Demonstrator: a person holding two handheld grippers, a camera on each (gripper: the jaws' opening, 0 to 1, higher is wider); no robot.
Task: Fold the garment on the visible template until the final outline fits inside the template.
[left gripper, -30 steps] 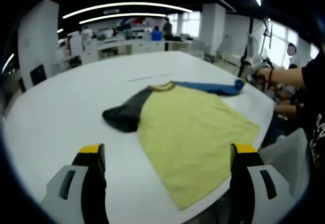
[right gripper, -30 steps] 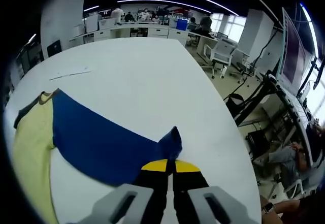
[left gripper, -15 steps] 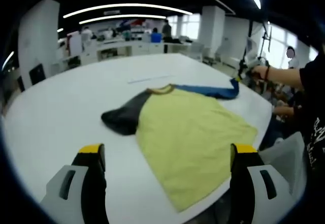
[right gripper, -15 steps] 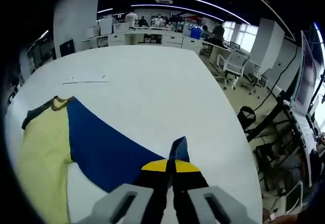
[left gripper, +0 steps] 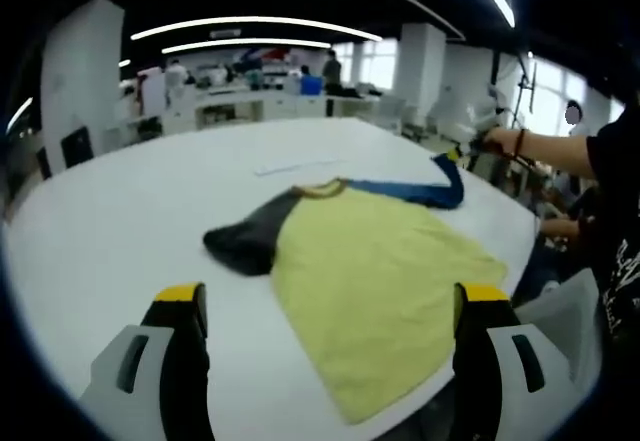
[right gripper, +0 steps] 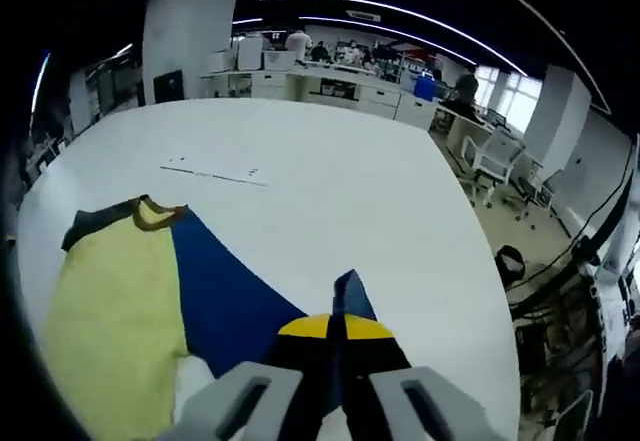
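- Left gripper (left gripper: 325,306): jaws spread wide, nothing between them, yellow tips hanging above the near part of the white table (left gripper: 130,201).
- Garment (left gripper: 370,271) ahead of the left gripper: yellow body flat on the table, reaching from between the two jaw tips out toward the right-hand tip and the table edge there.
- Dark grey sleeve (left gripper: 245,241) ahead and slightly left of the gap between the jaws, bunched on the table, joined to the yellow body.
- Collar (left gripper: 322,189) with mustard trim further ahead, at the top of the yellow body.
- Blue sleeve (left gripper: 415,189) ahead and to the right, running from the collar out to a raised tip.
- A person's hand (left gripper: 497,141) far right of the left gripper, at the lifted end of the blue sleeve; black sleeve of the person's arm at the right edge.
- Thin pale strip (left gripper: 295,166) lying on the table beyond the garment; whether a template mark, cannot tell.
- Right gripper (right gripper: 335,329): jaws pressed together on the blue sleeve end, a blue point of cloth sticking up just ahead of the yellow tips.
- Blue panel (right gripper: 225,286) spreading from the right gripper away to the left and ahead, up to the collar.
- Yellow body far to the left of the right gripper, flat on the table.
- Desks and office chairs in the background beyond the table.
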